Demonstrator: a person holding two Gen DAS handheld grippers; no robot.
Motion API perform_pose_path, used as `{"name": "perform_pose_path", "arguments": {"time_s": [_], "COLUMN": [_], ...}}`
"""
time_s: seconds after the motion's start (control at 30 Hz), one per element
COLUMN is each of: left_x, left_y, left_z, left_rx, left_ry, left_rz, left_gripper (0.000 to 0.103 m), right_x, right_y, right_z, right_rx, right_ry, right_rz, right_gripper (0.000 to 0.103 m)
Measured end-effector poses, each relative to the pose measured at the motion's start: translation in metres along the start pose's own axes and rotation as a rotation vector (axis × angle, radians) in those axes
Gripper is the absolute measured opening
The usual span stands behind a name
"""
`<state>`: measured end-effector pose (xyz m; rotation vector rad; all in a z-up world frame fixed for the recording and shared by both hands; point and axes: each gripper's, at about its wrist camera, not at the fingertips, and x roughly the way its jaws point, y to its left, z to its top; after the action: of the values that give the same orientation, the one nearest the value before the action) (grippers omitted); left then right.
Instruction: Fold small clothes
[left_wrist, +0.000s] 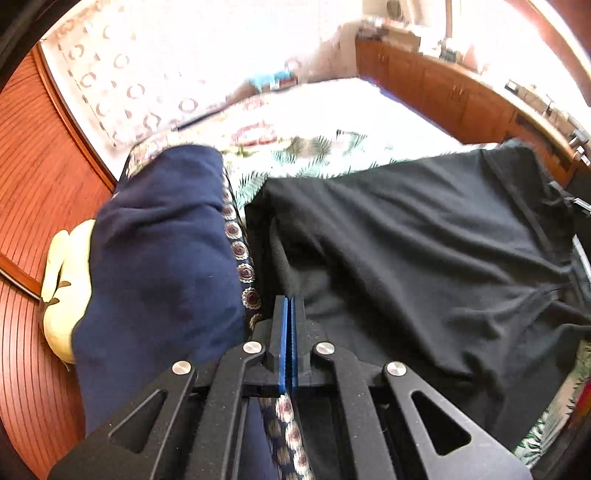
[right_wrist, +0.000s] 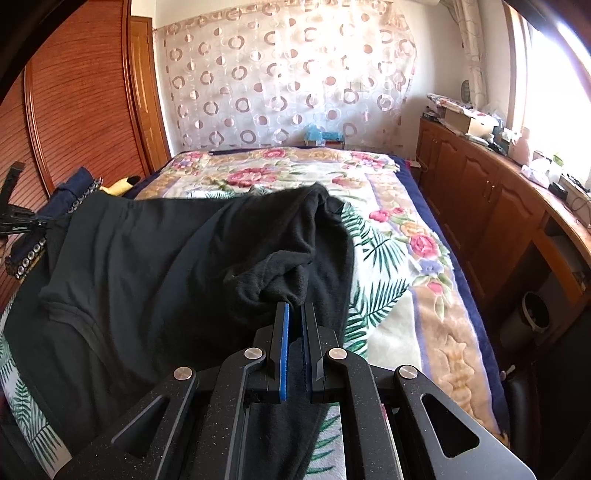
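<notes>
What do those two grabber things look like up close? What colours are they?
Both match. The left gripper and right gripper are matte black, slightly speckled plastic. Each has two flat straight fingers with bright blue pads on the inner faces, angled black link arms with triangular cut-outs, and four round silver pins. No cables show.
</notes>
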<state>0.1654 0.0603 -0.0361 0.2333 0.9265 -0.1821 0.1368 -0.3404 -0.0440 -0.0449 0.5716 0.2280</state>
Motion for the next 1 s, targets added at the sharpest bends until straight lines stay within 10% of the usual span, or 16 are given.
{"name": "perform_pose_path", "arguments": {"time_s": [0.5,1.0], "left_x": [-0.074,-0.047], "left_y": [0.024,0.018], "left_z": [-0.075,-0.131], "left_rx": [-0.115,-0.157], "left_ry": [-0.212,-0.150], "left_rz": [-0.057,-0.038], "left_gripper": [0.002,0.002], "right_x": [-0.089,-0.082], "right_y": [0.003,0.007], "right_z": [-0.006,-0.044], "right_rx": [-0.025,-0.040], "right_ry": [-0.116,-0.010], "right_rz": [0.016,-0.020], "right_gripper": [0.005,0.005]}}
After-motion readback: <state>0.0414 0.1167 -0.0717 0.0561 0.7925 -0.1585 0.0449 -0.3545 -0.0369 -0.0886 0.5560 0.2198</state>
